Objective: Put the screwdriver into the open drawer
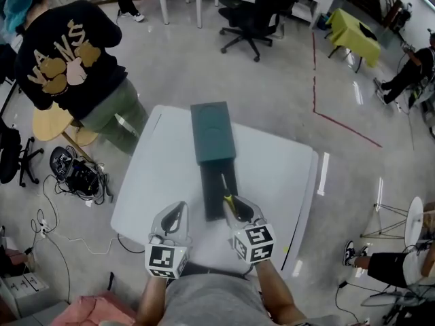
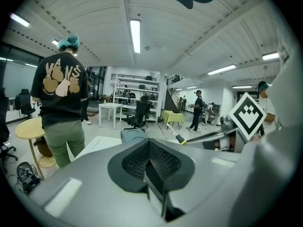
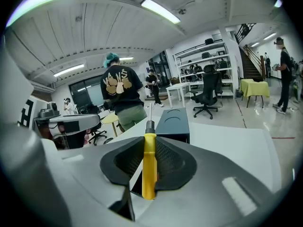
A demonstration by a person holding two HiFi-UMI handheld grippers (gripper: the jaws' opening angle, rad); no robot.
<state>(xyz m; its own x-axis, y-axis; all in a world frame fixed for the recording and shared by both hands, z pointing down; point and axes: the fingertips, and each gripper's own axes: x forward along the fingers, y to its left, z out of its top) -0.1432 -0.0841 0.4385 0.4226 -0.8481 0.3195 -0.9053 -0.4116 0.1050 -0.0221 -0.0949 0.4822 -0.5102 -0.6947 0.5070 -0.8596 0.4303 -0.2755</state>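
The screwdriver (image 3: 148,169) is seen to have a smooth, shiny yellow plastic handle and a thin metal shaft. The pads (image 3: 171,161) of the right gripper (image 3: 149,148) are made of black, rough, ribbed stuff. The table (image 1: 279,175) is smooth and white. The floor (image 1: 272,80) is shiny.

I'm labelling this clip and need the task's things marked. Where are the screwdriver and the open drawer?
screwdriver (image 3: 149,167): right gripper view, on the middle of its yellow handle.
drawer (image 1: 212,189): head view, on a bare part of its dark inside.
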